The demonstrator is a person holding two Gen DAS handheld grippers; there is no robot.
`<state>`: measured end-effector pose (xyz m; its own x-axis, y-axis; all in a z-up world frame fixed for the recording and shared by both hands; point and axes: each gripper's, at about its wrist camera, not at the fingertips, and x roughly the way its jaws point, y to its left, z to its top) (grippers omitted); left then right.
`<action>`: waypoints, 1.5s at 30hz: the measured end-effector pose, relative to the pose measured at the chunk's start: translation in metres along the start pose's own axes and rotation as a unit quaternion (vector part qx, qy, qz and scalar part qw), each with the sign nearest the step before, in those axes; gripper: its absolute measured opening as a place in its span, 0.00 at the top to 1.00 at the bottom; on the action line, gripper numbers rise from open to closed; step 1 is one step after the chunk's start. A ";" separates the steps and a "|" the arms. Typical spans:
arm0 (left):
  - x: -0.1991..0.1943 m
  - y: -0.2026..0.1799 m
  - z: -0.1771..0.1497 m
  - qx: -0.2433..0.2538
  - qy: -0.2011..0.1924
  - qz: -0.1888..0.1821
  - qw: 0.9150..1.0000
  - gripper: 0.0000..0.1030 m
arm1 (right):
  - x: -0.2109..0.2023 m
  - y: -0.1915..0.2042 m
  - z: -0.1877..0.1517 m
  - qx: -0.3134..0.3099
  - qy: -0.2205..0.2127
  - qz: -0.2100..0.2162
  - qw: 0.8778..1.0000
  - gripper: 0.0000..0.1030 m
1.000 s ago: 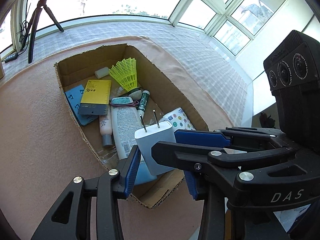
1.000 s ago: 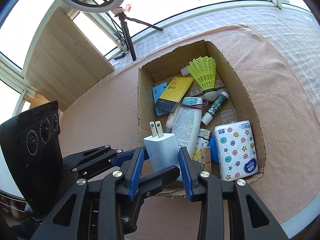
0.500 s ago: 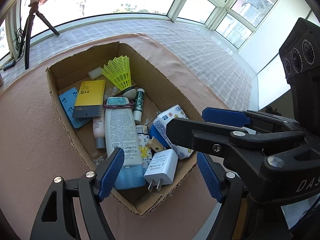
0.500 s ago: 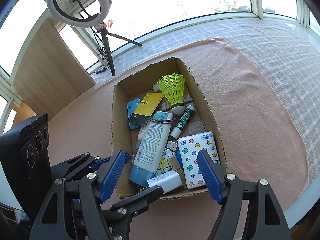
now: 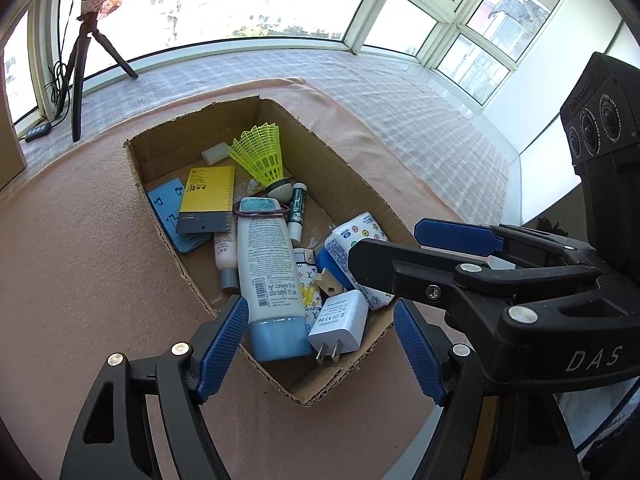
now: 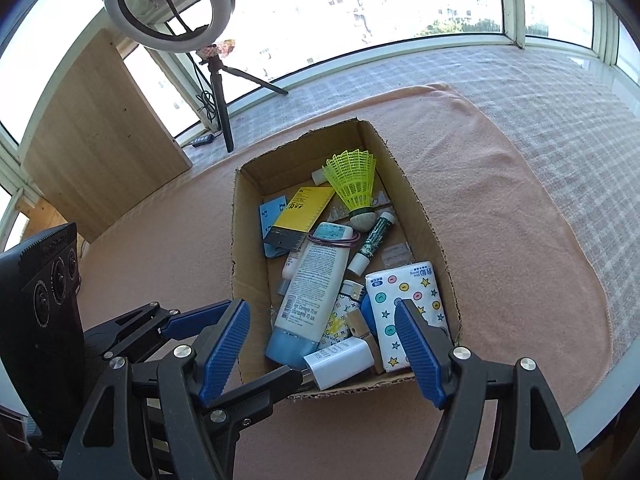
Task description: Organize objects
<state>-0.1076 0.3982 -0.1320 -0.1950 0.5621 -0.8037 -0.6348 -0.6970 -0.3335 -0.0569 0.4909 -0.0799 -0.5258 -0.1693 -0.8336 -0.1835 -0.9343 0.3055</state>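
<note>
Now your left gripper [image 5: 316, 348] and right gripper [image 6: 322, 350] hang wide and empty; the charger [image 5: 340, 326] has dropped into the box [image 5: 352, 184]; pick another stray.

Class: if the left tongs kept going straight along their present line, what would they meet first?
Probably the white wall charger lying in the near corner of the cardboard box, beside the white lotion tube; depth is uncertain.

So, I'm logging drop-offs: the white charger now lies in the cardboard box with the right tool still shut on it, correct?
Not quite. The white charger does lie in the cardboard box, but the right tool stands open and clear of it, as the right wrist view shows.
</note>
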 end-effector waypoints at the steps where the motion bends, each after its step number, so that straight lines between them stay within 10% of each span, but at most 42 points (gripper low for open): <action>1: -0.003 0.001 -0.002 0.001 -0.001 0.003 1.000 0.24 | -0.001 0.002 0.000 -0.001 -0.002 0.000 1.000 0.31; 21: -0.132 0.079 -0.065 -0.062 -0.063 0.087 0.992 0.21 | -0.020 0.104 -0.021 -0.055 -0.034 0.009 0.998 0.30; 45: -0.290 0.186 -0.184 -0.169 -0.124 0.229 0.951 0.16 | -0.027 0.266 -0.082 -0.168 -0.077 0.014 0.983 0.30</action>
<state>-0.0317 0.0239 -0.0518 -0.5898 0.2239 -0.7759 -0.1724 -0.9736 -0.1499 -0.0235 0.2217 -0.0137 -0.6507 -0.1719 -0.7396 0.1040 -0.9850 0.1374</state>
